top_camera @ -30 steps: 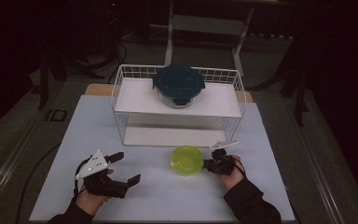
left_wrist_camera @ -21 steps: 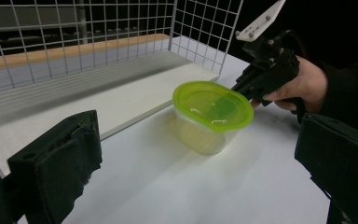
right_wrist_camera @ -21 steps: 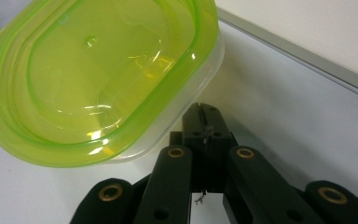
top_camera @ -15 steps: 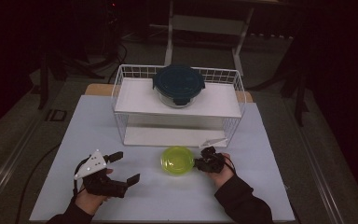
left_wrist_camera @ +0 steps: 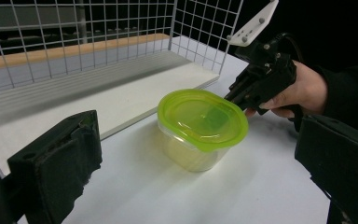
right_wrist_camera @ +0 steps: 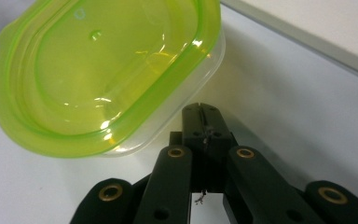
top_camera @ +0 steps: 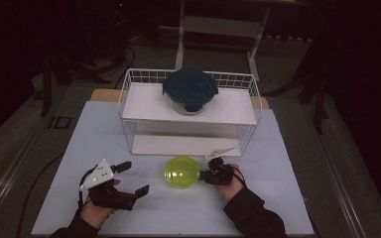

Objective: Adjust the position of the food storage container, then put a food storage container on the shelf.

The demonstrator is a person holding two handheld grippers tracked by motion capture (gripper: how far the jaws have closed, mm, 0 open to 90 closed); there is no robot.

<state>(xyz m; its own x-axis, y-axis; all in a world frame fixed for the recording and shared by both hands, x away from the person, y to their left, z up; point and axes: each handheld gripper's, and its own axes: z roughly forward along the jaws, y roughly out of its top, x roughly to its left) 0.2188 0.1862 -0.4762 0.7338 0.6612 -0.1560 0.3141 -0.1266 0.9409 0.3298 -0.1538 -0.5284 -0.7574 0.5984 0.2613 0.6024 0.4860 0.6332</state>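
A clear plastic container with a lime-green lid (top_camera: 182,172) stands on the white table in front of the wire rack; it also appears in the left gripper view (left_wrist_camera: 200,126) and close up in the right gripper view (right_wrist_camera: 102,70). My right gripper (top_camera: 204,175) is shut, with nothing between its jaws. Its tip (right_wrist_camera: 200,112) rests against the container's right side just under the lid's rim, and the same contact shows from the left gripper view (left_wrist_camera: 230,95). Near the table's front left, my left gripper (top_camera: 135,178) stands open and apart from the container, its wide jaws (left_wrist_camera: 198,182) framing it.
A white wire rack (top_camera: 129,84) stands at the back of the table. A glass bowl with a dark blue lid (top_camera: 190,89) sits on its upper shelf, and the lower shelf board (top_camera: 178,145) lies just behind the container. Bare white table (top_camera: 283,153) extends to the right.
My shut right gripper has moved left, and the green-lidded container has slid left with it. The left gripper has stayed in place, open.
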